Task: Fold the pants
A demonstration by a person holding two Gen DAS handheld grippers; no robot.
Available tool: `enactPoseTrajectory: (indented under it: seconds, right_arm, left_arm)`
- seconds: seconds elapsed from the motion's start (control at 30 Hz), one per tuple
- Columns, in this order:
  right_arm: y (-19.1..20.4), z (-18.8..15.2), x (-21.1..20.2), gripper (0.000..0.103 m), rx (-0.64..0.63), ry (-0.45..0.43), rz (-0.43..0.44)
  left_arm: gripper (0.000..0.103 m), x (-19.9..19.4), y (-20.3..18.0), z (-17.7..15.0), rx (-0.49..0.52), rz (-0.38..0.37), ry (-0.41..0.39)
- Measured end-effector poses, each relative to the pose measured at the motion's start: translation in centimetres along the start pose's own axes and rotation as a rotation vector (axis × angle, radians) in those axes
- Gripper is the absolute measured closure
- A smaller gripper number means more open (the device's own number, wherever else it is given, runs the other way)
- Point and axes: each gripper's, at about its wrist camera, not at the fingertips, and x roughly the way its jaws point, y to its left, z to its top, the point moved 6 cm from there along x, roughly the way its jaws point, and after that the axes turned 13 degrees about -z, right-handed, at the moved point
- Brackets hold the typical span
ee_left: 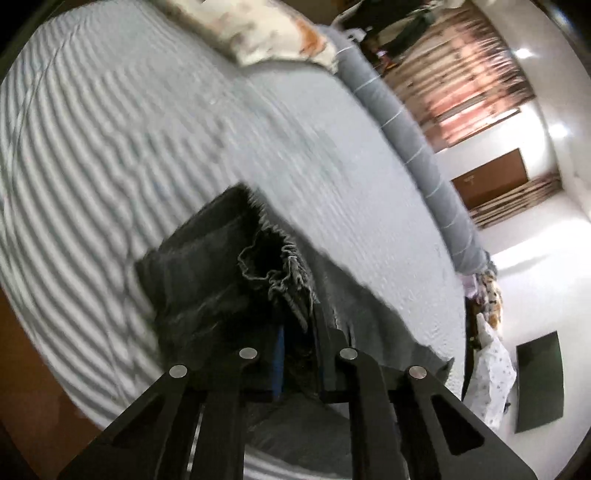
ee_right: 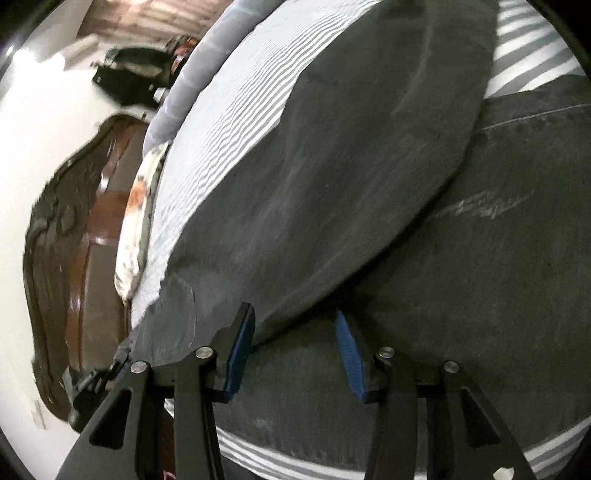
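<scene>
The left claw (ee_left: 297, 354), a black two-finger tool with blue pads, has its fingers drawn close together and pinches a frayed hem end of the dark grey denim pants (ee_left: 221, 280), the raveled threads bunched just ahead of the fingertips. That leg end hangs lifted above the grey-and-white striped bed sheet (ee_left: 92, 155), with more of the dark cloth running back beneath the claw. In the right wrist view, the right claw (ee_right: 295, 347) stands spread, its blue-padded fingers (ee_right: 240, 354) wide apart with the dark denim between and under them; whether either pad touches the cloth cannot be told. The pants (ee_right: 332, 166) there lie across the striped sheet (ee_right: 229, 110) in two broad overlapping layers, the upper layer's curved edge crossing over the lower one, which carries a pale worn streak. At the far edge of the bed in the left view lies a cream pillow with orange patches (ee_left: 258, 33) beside a rolled grey blanket (ee_left: 413, 147). Beyond the bed's edge a dark rectangular mat (ee_left: 539, 384) lies on the white floor (ee_left: 546, 288). Both views are blurred.
</scene>
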Motion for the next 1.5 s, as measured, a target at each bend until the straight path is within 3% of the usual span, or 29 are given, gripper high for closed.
enactPoseTrajectory:
  seconds: [0.17,0.27,0.33,0.63,0.83,1.03,1.27,1.37,1.5]
  right_arm:
    - [-1.4,2.9,0.5,0.071,0.097,-0.027,0.011]
    - [-2.0,3.8,0.3,0.094,0.096,-0.04,-0.035]
    - [-1.8,3.9,0.2,0.097,0.069,-0.039,-0.052]
    - [1.1,0.8,-5.0,0.099,-0.123,-0.106,-0.116]
    - [0.5,-4.0,-5.0,0.099,-0.162,-0.046,-0.151]
    - [-1.0,-7.5,-4.1,0.099,-0.121,0.008,-0.163]
    - [-0.6,-8.3,-4.4,0.099,-0.168,-0.009,-0.212]
    - [-1.0,-8.6,-2.9,0.099,-0.18,0.016,-0.242]
    - [-1.7,-8.1,-2.5,0.095,-0.135,0.038,-0.176]
  left_arm:
    - [0.091,1.1,-1.1,1.0,0.049,0.022,0.015]
    - [0.091,1.2,-0.5,1.0,0.036,0.041,0.021]
    - [0.091,0.8,0.6,1.0,0.017,0.055,0.03]
    - [0.091,0.0,4.1,0.6,0.005,0.132,0.088]
    - [0.091,-0.2,6.1,0.5,0.043,0.193,0.137]
    - [0.091,-0.6,6.3,0.4,0.116,0.233,0.174]
    - [0.09,-0.2,7.0,-0.4,0.153,0.254,0.207]
    - [0.09,-0.2,7.4,-0.4,0.137,0.251,0.187]
    - [0.082,-0.5,6.9,-0.2,0.144,0.271,0.198]
